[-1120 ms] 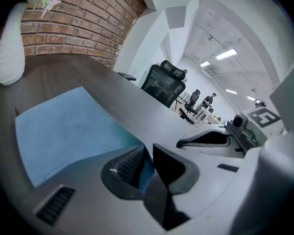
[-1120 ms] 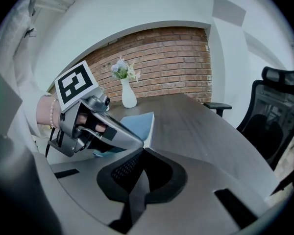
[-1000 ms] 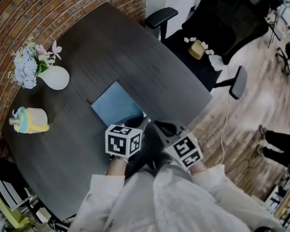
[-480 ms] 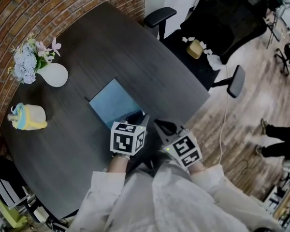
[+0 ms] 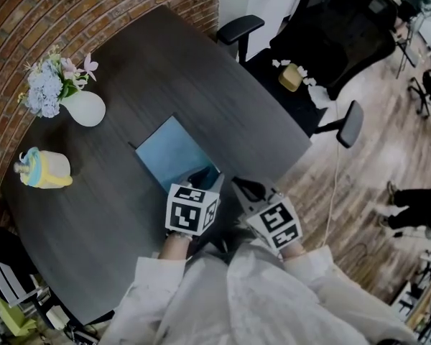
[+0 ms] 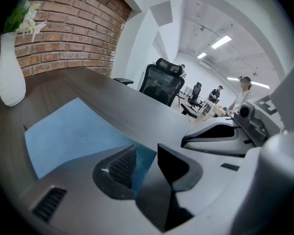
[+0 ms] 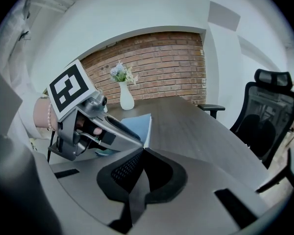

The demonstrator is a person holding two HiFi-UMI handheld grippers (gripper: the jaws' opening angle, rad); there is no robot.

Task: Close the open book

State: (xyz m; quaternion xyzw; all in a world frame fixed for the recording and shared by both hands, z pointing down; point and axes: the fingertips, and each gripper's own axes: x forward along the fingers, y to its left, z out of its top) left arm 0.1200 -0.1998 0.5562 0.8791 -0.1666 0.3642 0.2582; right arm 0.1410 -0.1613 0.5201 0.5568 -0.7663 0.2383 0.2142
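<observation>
Biggest risk is on the table (image 5: 129, 70): the book (image 5: 174, 153) lies mid-frame in the head view, blue cover up. It looks closed to me, with the page edge showing under the cover in the right gripper view. Its near corner still sits in the mouth of the left gripper (image 6: 144, 155). Those jaws have just been opening and now stand wide, with the corner between them but the pads off it, so nothing is gripped. If that gripper pulls back at an angle, a pad could snag the cover, flip it open again or drag the book toward the table's lower edge. Next risk: the right gripper (image 7: 142, 153) is clamped fully together on nothing and sits just beside the left one, so a careless retreat could knock the two together. Containers are low risk, both well apart from the book. A white vase (image 5: 86, 108) at upper left holds a bunch of pale flowers (image 5: 54, 81). The yellow cup (image 5: 47, 169) at far left has something blue on top, and I can't see inside it.
</observation>
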